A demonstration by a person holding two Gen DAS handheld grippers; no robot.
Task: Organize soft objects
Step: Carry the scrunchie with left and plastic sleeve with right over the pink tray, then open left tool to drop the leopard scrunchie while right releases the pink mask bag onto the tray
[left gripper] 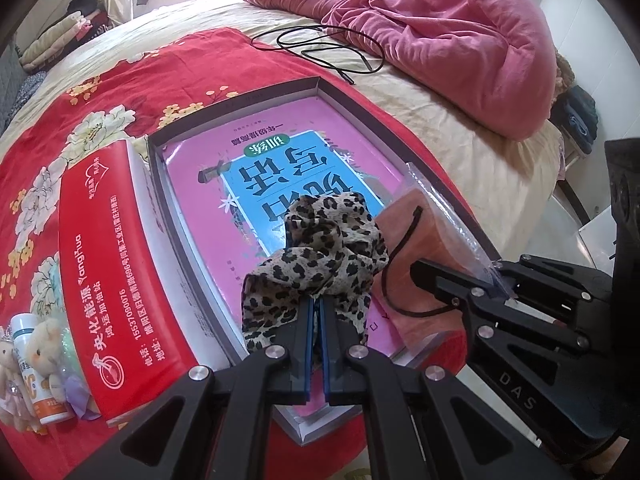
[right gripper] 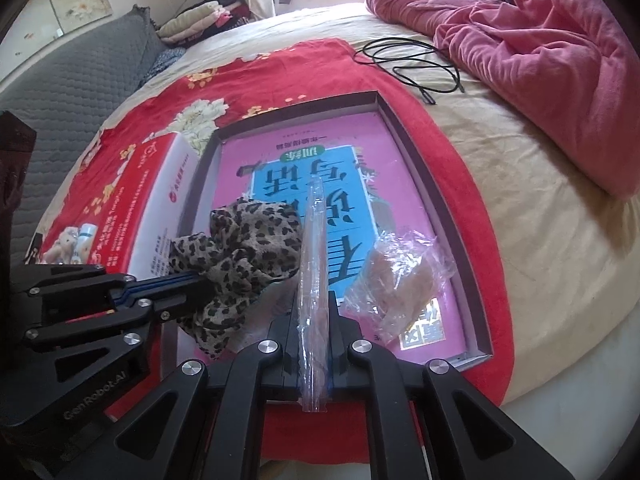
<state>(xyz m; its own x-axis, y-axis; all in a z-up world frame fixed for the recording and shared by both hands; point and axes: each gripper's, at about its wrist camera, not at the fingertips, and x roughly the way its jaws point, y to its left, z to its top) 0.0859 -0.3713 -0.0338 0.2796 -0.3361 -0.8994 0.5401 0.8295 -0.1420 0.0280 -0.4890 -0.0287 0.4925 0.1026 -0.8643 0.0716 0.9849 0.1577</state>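
Observation:
My left gripper (left gripper: 318,304) is shut on a leopard-print cloth (left gripper: 320,256) and holds it over the near end of a shallow grey box (left gripper: 240,98) that has a pink and blue book (left gripper: 280,168) in it. My right gripper (right gripper: 314,300) is shut on the edge of a clear plastic bag (right gripper: 314,248); in the left wrist view the bag (left gripper: 416,248) holds a peach-coloured item with a black cord. The cloth (right gripper: 240,248) and left gripper (right gripper: 200,280) sit just left of the bag. A second crumpled clear bag (right gripper: 400,280) lies in the box.
The box lies on a red flowered cloth (left gripper: 80,92) on a bed. A red and white carton (left gripper: 108,264) lies left of it, with small teddy bears (left gripper: 44,356) and a bottle beside it. A black cable (left gripper: 332,48) and pink quilt (left gripper: 460,36) lie beyond.

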